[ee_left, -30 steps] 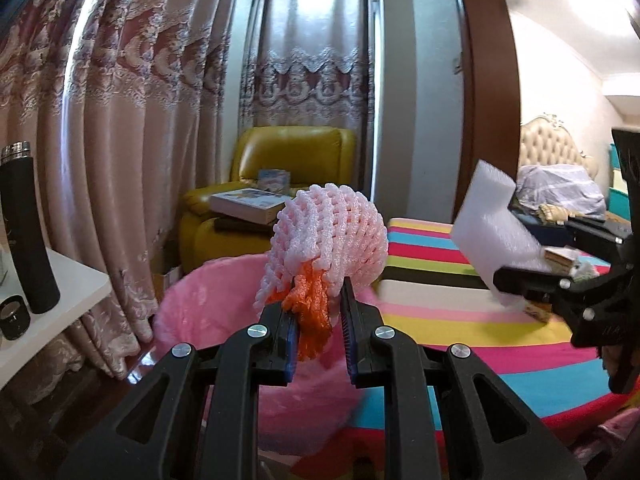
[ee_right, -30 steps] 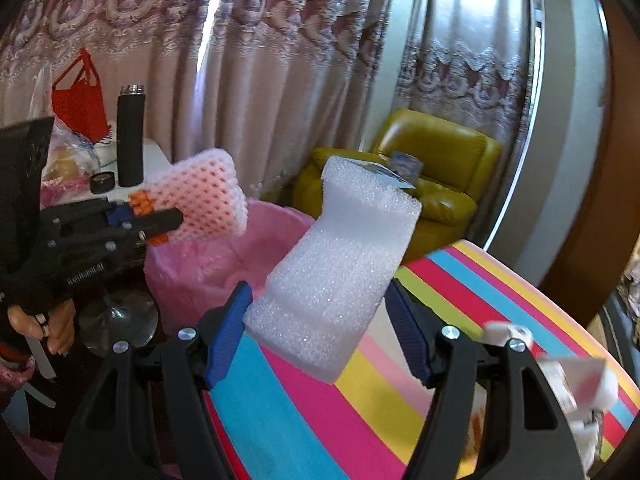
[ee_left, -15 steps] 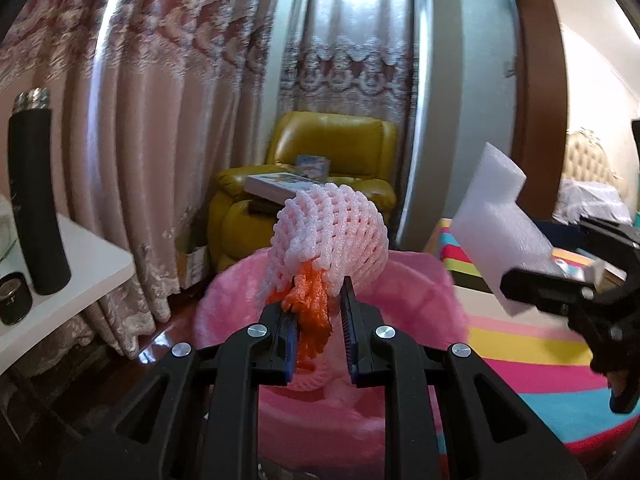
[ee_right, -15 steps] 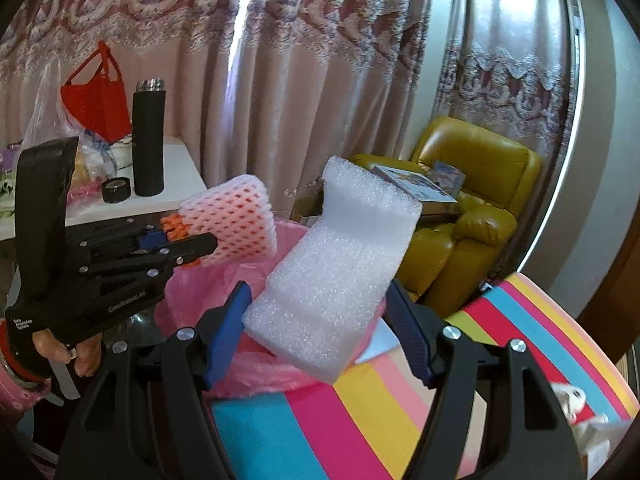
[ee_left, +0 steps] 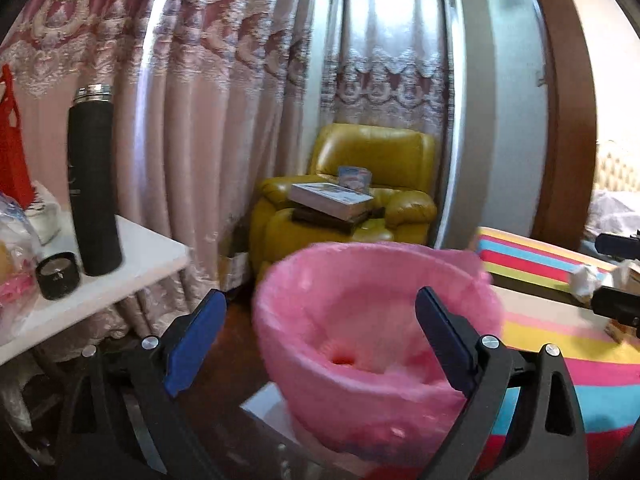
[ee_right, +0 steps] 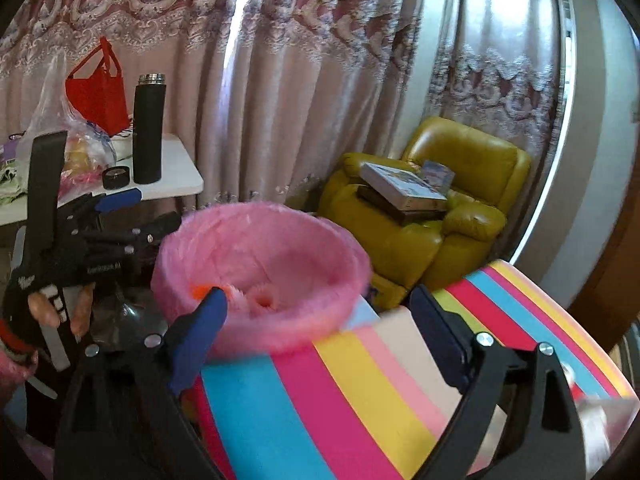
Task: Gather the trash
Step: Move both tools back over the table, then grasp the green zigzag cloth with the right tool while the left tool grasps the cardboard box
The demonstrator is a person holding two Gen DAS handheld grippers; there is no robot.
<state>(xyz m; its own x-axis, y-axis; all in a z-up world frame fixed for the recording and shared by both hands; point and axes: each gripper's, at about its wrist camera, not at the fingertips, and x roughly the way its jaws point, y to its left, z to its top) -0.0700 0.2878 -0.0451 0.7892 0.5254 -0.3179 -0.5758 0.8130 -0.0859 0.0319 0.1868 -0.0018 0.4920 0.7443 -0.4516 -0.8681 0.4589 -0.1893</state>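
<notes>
A bin lined with a pink bag (ee_left: 352,384) stands beside the striped table; it also shows in the right wrist view (ee_right: 280,332). The pink foam fruit net (ee_left: 344,354) lies inside it, with its orange part (ee_right: 199,290) showing. My left gripper (ee_left: 320,334) is open and empty just above the bin's near side. My right gripper (ee_right: 320,330) is open and empty over the table edge next to the bin. The left gripper also shows in the right wrist view (ee_right: 120,216). The white foam piece is not visible.
A rainbow-striped tablecloth (ee_right: 360,392) covers the table, with crumpled white paper (ee_left: 588,280) on it. A white side table (ee_left: 132,276) holds a black flask (ee_left: 94,184) and bags. A yellow armchair (ee_right: 432,216) with books stands behind the bin. Curtains hang behind.
Both grippers opened. The foam net left my left gripper and now lies in the pink bin. The white foam piece left my right gripper and is out of sight.
</notes>
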